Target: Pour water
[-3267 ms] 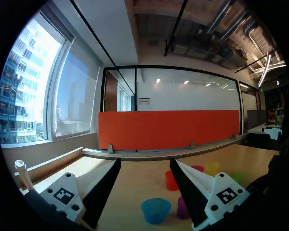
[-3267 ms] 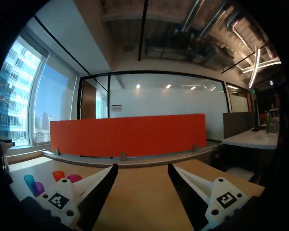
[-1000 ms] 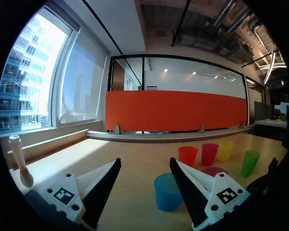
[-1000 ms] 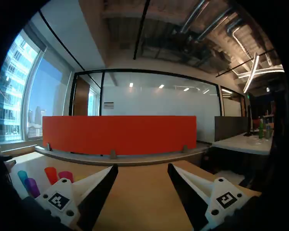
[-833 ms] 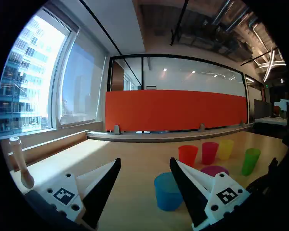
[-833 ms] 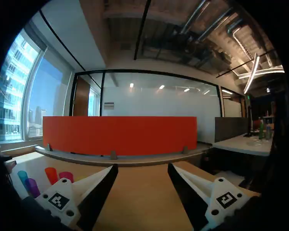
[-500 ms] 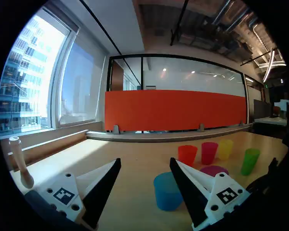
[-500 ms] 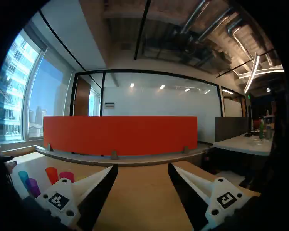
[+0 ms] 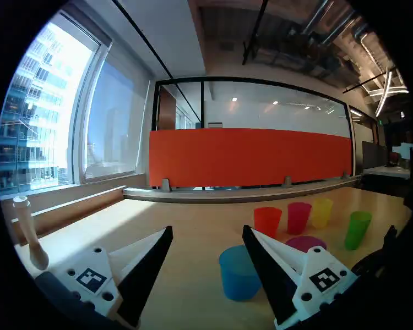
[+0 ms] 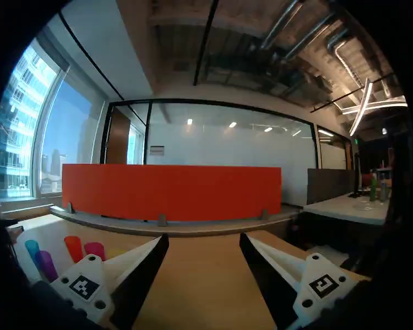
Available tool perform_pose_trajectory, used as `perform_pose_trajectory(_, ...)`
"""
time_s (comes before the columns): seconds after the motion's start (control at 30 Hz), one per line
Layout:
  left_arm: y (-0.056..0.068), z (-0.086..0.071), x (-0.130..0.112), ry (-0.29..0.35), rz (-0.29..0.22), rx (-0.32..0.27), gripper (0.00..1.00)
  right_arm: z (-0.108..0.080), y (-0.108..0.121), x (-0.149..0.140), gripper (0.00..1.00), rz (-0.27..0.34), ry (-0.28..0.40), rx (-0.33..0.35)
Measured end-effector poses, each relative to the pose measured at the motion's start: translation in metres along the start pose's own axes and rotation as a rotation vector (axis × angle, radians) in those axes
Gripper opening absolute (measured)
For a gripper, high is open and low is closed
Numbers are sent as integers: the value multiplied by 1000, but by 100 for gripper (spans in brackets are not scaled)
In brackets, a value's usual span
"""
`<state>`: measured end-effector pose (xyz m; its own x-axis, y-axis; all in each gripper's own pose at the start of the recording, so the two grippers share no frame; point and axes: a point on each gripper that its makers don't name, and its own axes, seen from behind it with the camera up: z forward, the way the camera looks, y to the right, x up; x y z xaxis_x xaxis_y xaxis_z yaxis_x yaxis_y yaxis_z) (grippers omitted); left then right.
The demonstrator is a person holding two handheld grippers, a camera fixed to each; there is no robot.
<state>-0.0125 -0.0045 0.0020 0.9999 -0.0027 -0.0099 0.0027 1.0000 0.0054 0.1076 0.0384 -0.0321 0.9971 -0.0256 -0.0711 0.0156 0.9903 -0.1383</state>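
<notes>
Left gripper [image 9: 206, 231], fingers apart and empty, faces the upright blue cup [image 9: 239, 273] just ahead-right; right gripper [image 10: 204, 237], also apart, is well away from it.

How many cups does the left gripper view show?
6: blue cup nearest; purple cup partly behind the tongs; red, pink and yellow cups farther back; green cup rightmost. More may be hidden.

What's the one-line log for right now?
left gripper open, empty | right gripper open, empty | blue cup upright on table | pouring not started
</notes>
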Motion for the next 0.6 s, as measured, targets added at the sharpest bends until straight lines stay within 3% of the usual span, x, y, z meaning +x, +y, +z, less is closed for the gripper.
perform_pose_trajectory(0.3,0,0,0,0,1,0,94,-8,-1,-11,99,-40,5,18)
perform_pose_trajectory(0.6,0,1,0,0,1,0,94,-3,-8,-18,99,-61,15,53)
